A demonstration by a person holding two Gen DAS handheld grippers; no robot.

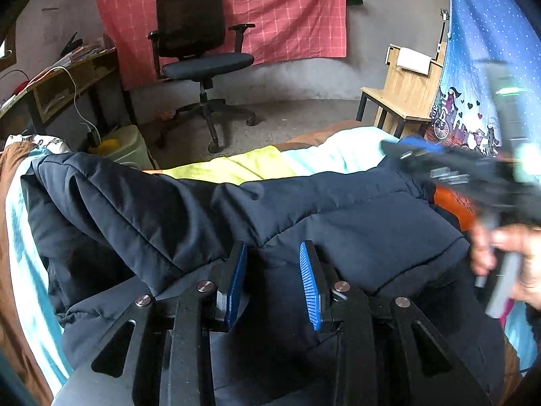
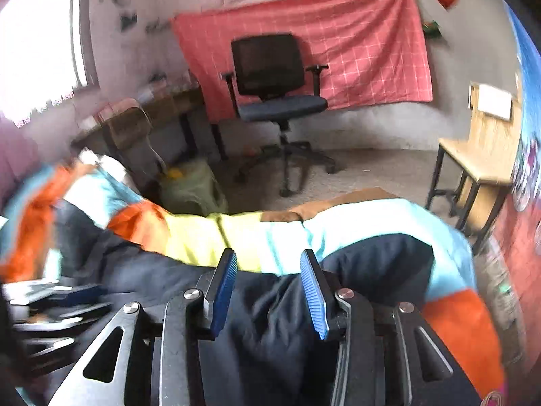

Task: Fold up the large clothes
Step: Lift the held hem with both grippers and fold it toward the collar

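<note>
A large dark navy padded jacket (image 1: 304,209) lies spread over a bed with a colourful cover (image 1: 236,165). My left gripper (image 1: 272,253) is open, its blue pads just above the jacket's near fold, holding nothing. The right gripper shows blurred at the right edge of the left wrist view (image 1: 439,169), held by a hand (image 1: 510,253). In the right wrist view the right gripper (image 2: 268,264) is open over the jacket (image 2: 277,311), with nothing between its jaws. The left gripper shows blurred at the left edge there (image 2: 50,301).
A black office chair (image 1: 203,57) stands on the floor beyond the bed. A desk (image 1: 61,77) is at the left, a wooden chair (image 1: 402,91) at the right. A green bin (image 1: 128,145) sits by the bed's far edge. A blue patterned curtain (image 1: 480,67) hangs at the right.
</note>
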